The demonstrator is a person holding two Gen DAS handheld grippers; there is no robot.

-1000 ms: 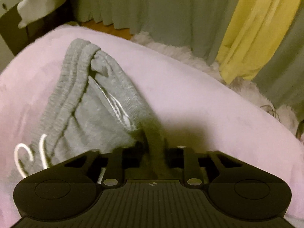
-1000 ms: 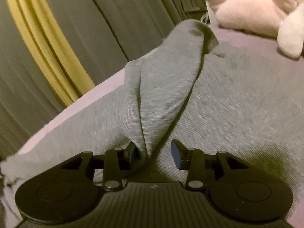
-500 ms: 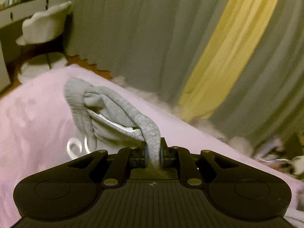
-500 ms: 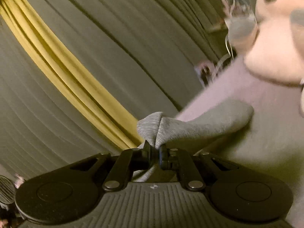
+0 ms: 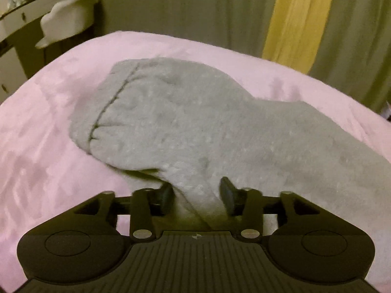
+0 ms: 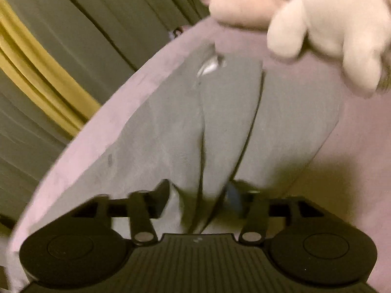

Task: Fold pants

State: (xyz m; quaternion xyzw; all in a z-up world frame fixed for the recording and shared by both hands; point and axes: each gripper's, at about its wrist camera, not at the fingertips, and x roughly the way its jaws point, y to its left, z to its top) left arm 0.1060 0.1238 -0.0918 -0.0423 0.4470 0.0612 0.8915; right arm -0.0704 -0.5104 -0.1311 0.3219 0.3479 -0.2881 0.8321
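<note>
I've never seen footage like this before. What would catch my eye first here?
Probably the grey fleece pants, lying spread across the pink bedspread in the middle of both views. Next, the black two-finger left gripper and right gripper at the bottom of each view, each open with grey cloth between its fingers. A pale plush toy sits at the top right of the right view.

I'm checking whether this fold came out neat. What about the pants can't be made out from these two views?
- Right wrist view: the pants are motion-blurred, so seams and the pale patch near the top are unclear.
- Left wrist view: the pants run off the right edge; that end is unseen.
- Both views: the right tool and left tool bodies hide the nearest cloth.
- Layers underneath are covered.
</note>
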